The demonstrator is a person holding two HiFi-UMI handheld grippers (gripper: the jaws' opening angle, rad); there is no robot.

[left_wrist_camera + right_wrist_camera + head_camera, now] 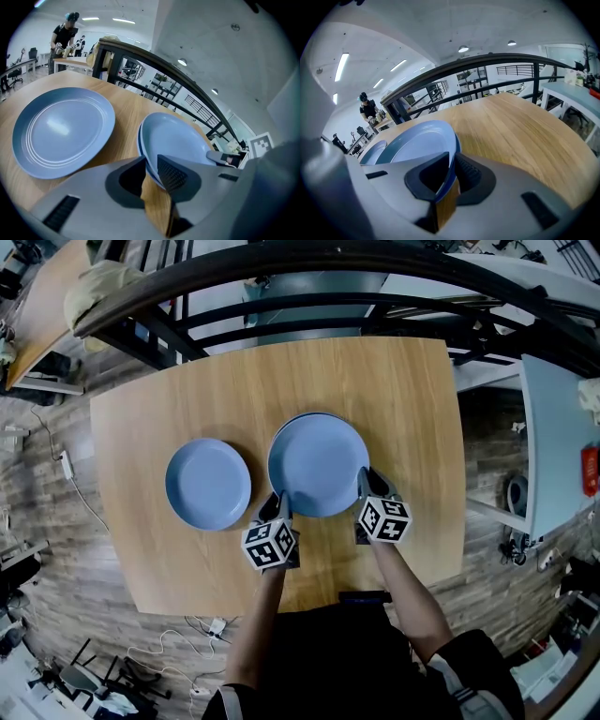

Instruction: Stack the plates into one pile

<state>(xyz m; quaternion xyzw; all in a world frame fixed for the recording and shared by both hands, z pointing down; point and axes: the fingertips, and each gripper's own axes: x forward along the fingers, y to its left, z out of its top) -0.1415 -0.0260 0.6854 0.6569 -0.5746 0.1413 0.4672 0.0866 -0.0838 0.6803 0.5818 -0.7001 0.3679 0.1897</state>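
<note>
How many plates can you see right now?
3. The left plate lies alone. The top plate, at centre, is gripped by the left gripper and right gripper. The bottom plate sits just beneath it, only its rim showing; more could hide underneath.

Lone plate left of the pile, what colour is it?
The round lone plate is plain light blue with faint concentric rings; the left gripper view shows it best.

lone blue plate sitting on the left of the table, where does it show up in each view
Head view: the lone plate lies left of centre on the table, just left of the held plates.
Left gripper view: it fills the left half.
Right gripper view: only a sliver shows at lower left, behind the held plates.
Shared landmark: the black railing beyond the table's far edge.
</note>
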